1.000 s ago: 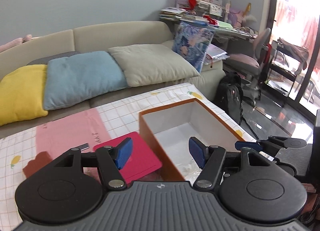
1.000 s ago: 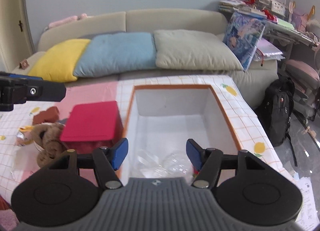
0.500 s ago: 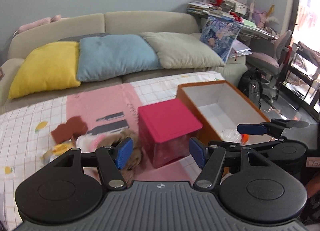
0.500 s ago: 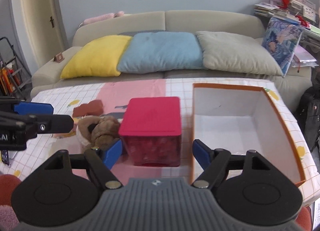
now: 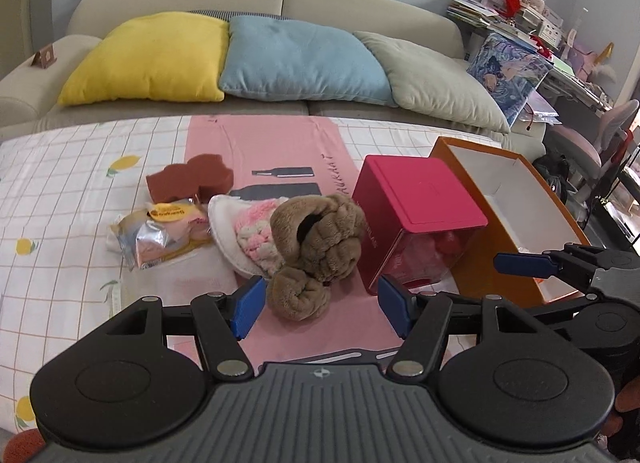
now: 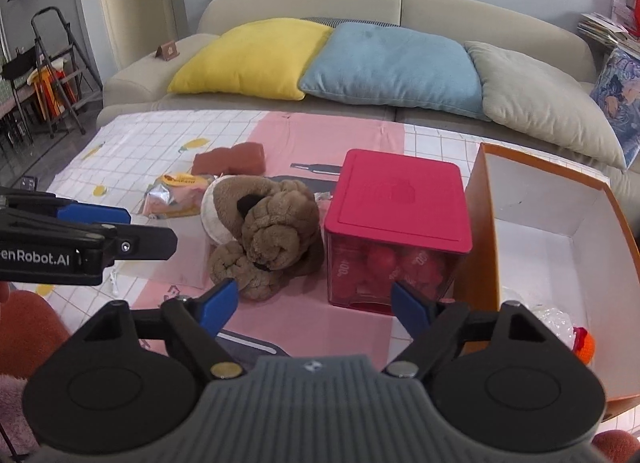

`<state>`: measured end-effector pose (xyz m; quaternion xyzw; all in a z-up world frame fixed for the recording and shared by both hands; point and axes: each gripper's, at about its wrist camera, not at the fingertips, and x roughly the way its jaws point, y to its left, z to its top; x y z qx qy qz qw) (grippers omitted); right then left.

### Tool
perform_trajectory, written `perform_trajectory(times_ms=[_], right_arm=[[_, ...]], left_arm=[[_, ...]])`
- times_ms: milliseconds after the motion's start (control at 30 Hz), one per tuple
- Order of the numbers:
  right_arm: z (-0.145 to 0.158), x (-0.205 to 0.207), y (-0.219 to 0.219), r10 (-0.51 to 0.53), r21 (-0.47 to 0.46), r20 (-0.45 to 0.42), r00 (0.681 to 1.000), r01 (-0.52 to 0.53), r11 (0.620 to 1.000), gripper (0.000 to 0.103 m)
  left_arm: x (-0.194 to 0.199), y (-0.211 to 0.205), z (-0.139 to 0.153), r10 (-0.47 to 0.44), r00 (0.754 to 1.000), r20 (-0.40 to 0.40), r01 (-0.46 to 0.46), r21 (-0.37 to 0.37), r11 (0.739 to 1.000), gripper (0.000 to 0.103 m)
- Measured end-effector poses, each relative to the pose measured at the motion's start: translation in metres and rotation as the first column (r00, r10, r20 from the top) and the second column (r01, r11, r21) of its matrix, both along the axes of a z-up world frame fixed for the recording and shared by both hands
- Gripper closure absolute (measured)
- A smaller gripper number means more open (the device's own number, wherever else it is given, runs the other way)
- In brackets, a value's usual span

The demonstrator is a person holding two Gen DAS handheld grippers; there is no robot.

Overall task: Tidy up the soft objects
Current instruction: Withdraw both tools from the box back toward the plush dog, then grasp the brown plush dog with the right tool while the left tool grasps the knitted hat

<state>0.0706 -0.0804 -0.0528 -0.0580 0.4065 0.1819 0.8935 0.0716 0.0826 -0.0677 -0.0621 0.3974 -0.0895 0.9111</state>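
from the left wrist view, the left gripper (image 5: 320, 309) hangs over the table (image 5: 60, 183) with its blue fingers (image 5: 248, 305) spread wide and nothing between them. just ahead of it lies the brown plush toy (image 5: 316, 239), slumped on the pink strip of the cloth and leaning on a pink-and-white knitted piece (image 5: 248, 231). a snack packet (image 5: 160, 231) and a dark red sponge (image 5: 188, 181) sit to the left of that heap. the pink lidded box (image 5: 420, 215) stands just right of the plush, touching the open orange box (image 5: 512, 191).

from the right wrist view, the right gripper (image 6: 316, 307) is likewise spread apart and holds nothing. the plush (image 6: 268, 231) lies ahead and a little left, the pink box (image 6: 400, 223) straight ahead. the orange box (image 6: 480, 231) sits at the right with a crumpled clear bag (image 6: 556, 319) inside. the left gripper (image 6: 100, 231) pokes in from the left edge.
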Motion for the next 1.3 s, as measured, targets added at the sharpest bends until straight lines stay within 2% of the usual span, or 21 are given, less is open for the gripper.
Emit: perform_trajectory(times_ms=[67, 167, 233, 300, 500, 567, 667, 833, 1000, 1100, 1233, 1300], right_arm=[[-0.004, 0.003, 0.005, 0.002, -0.005, -0.012, 1.0, -0.002, 1.0, 0.025], [-0.01, 0.008, 0.013, 0.01, -0.016, -0.022, 1.0, -0.01, 1.0, 0.039], [-0.014, 0.012, 0.02, 0.016, -0.019, -0.028, 0.999, -0.016, 1.0, 0.042], [-0.017, 0.016, 0.027, 0.02, -0.015, -0.032, 0.999, -0.021, 1.0, 0.048], [-0.027, 0.031, 0.052, 0.035, 0.003, -0.052, 0.998, -0.035, 0.999, 0.051], [-0.032, 0.034, 0.062, 0.044, 0.0, -0.055, 0.997, -0.044, 0.999, 0.052], [-0.042, 0.042, 0.075, 0.038, 0.007, -0.081, 0.996, -0.037, 0.999, 0.052], [-0.064, 0.059, 0.087, -0.021, 0.024, -0.152, 0.988, 0.025, 0.999, 0.045], [-0.078, 0.076, 0.094, -0.105, 0.048, -0.203, 0.973, 0.117, 0.992, 0.03], [-0.086, 0.084, 0.097, -0.158, 0.063, -0.24, 0.958, 0.178, 0.982, 0.03], [-0.094, 0.088, 0.102, -0.221, 0.044, -0.227, 0.949, 0.237, 0.971, 0.03], [-0.097, 0.088, 0.101, -0.237, 0.052, -0.23, 0.944, 0.255, 0.966, 0.038]], left_arm=[[0.002, 0.004, -0.005, 0.009, 1.0, -0.017, -0.009, -0.006, 1.0, 0.027], [0.006, 0.011, -0.012, 0.037, 0.998, -0.051, -0.038, -0.014, 0.999, 0.029], [0.007, 0.016, -0.016, 0.051, 0.996, -0.067, -0.053, -0.019, 0.998, 0.029], [0.009, 0.021, -0.018, 0.063, 0.995, -0.074, -0.065, -0.02, 0.998, 0.029], [0.015, 0.038, -0.023, 0.091, 0.992, -0.092, -0.094, -0.027, 0.995, 0.029], [0.017, 0.044, -0.026, 0.102, 0.99, -0.099, -0.106, -0.026, 0.994, 0.034], [0.02, 0.054, -0.031, 0.119, 0.986, -0.115, -0.122, -0.017, 0.992, 0.034], [0.023, 0.071, -0.042, 0.172, 0.975, -0.144, -0.172, 0.011, 0.985, 0.034], [0.027, 0.08, -0.05, 0.194, 0.966, -0.17, -0.196, 0.006, 0.981, 0.034], [0.03, 0.079, -0.053, 0.189, 0.966, -0.179, -0.191, 0.005, 0.982, 0.034], [0.033, 0.074, -0.057, 0.171, 0.966, -0.193, -0.172, 0.012, 0.985, 0.034], [0.034, 0.072, -0.059, 0.163, 0.967, -0.195, -0.162, 0.017, 0.987, 0.034]])
